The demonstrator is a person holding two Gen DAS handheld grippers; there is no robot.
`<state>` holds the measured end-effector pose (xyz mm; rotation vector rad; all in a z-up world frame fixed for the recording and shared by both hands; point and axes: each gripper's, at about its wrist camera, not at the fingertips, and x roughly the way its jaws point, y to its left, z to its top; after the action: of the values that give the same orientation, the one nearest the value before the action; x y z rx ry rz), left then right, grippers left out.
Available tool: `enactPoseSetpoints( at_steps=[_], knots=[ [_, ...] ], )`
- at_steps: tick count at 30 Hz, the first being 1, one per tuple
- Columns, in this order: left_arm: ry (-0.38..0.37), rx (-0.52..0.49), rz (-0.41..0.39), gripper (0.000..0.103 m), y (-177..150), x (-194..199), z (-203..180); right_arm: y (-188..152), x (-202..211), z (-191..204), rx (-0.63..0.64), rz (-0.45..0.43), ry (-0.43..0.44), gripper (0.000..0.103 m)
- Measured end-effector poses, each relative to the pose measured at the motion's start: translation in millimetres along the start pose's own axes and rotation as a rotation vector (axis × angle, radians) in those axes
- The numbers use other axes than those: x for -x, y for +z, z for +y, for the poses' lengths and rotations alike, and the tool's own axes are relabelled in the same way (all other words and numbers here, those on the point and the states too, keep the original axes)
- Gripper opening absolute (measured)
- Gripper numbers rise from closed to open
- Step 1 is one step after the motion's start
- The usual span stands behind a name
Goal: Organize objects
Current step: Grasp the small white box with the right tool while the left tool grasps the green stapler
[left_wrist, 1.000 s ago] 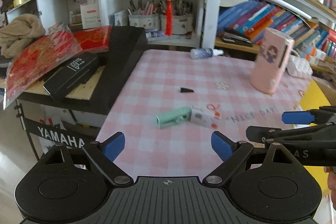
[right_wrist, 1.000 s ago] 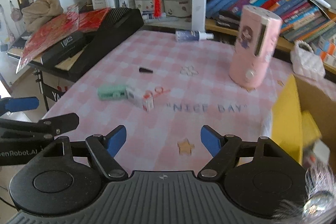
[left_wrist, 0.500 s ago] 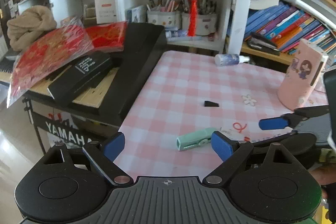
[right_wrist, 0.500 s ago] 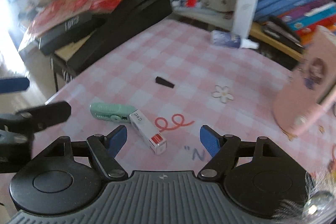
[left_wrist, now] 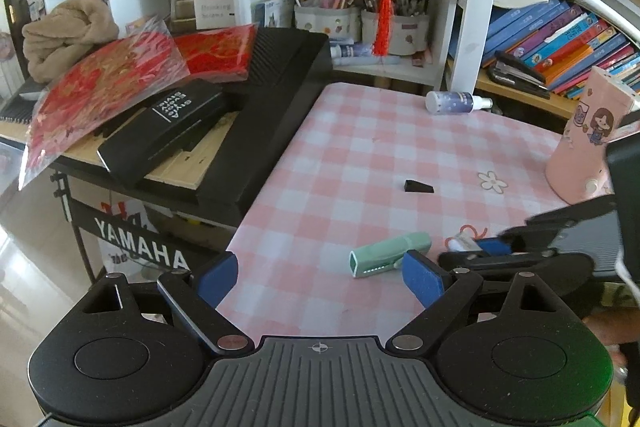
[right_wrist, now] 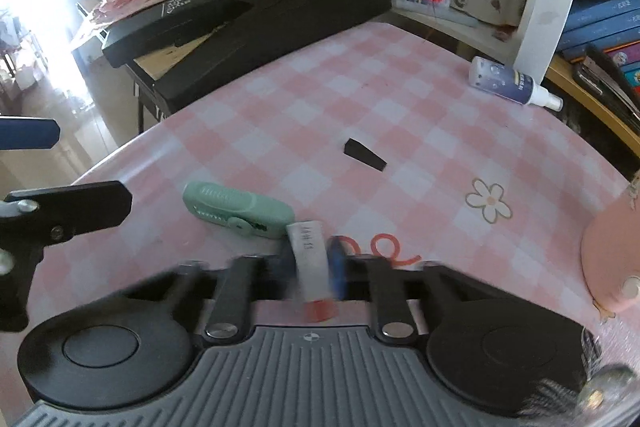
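Observation:
A small white box with a red end (right_wrist: 310, 259) lies on the pink checked tablecloth (right_wrist: 360, 99). My right gripper (right_wrist: 310, 265) has its blue pads closed against both sides of the box; it also shows in the left wrist view (left_wrist: 492, 247). A mint green correction-tape case (right_wrist: 236, 209) lies touching the box's far end, also visible in the left wrist view (left_wrist: 390, 253). A small black wedge (right_wrist: 364, 159) lies farther back. My left gripper (left_wrist: 320, 277) is open and empty at the table's near left edge.
A pink cartoon case (left_wrist: 588, 143) stands at the right. A spray bottle (right_wrist: 512, 81) lies at the back. A black Yamaha keyboard (left_wrist: 256, 107) piled with a black box and red packets is on the left. Shelves with pen cups and books stand behind.
My right gripper has moved down and forward over the white box and closed its pads on it. My left gripper drew back and left, staying open.

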<state>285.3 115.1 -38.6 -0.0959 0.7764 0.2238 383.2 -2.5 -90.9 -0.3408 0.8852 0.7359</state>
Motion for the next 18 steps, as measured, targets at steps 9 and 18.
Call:
enactPoseSetpoints(
  at_steps=[9, 18],
  knots=[
    [-0.015, -0.013, 0.010, 0.091, 0, -15, -17, -16, 55, -22, -0.222, -0.080, -0.148, 0.014],
    [-0.002, -0.004, 0.040, 0.091, -1, -50, -47, -34, 87, -32, -0.325, -0.137, -0.196, 0.014]
  ],
)
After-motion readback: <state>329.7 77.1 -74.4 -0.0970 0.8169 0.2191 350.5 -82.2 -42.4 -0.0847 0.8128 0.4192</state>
